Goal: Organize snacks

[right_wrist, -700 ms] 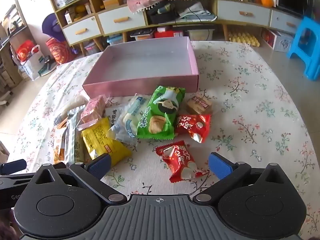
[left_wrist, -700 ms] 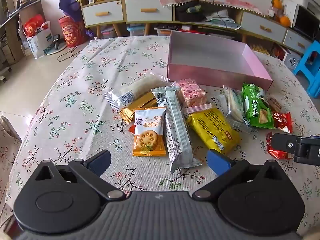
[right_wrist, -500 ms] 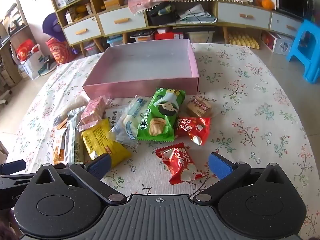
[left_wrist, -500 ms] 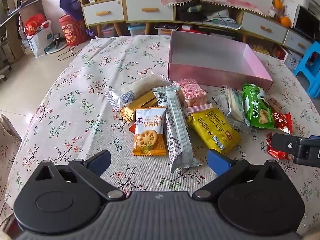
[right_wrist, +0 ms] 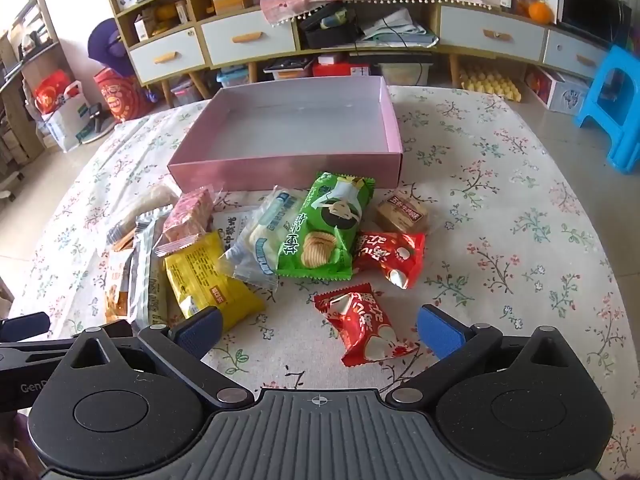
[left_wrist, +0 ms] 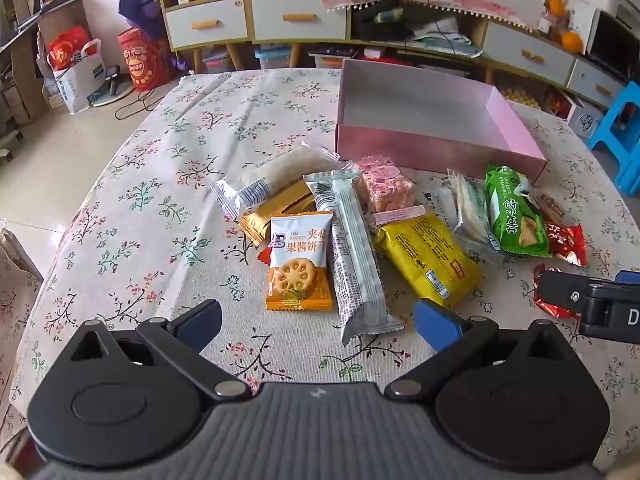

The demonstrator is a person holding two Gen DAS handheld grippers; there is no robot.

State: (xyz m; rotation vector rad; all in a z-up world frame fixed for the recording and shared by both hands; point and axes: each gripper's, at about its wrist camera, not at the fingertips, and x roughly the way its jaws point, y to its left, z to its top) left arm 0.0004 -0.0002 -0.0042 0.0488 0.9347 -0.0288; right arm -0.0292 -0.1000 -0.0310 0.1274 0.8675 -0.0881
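Observation:
An empty pink box stands on the floral tablecloth behind a pile of snack packets. My left gripper is open, just short of an orange biscuit packet and a long grey packet. A yellow packet lies to the right. My right gripper is open, its fingers either side of a red candy packet. Behind it lie a green chip bag, a second red packet and a small brown packet.
The table edge drops to the floor on the left. Drawer cabinets stand behind the table, and a blue stool is at the right. My right gripper's body shows in the left wrist view.
My right gripper has moved a little forward toward the red candy packet. My left gripper has barely moved. No packet has shifted.

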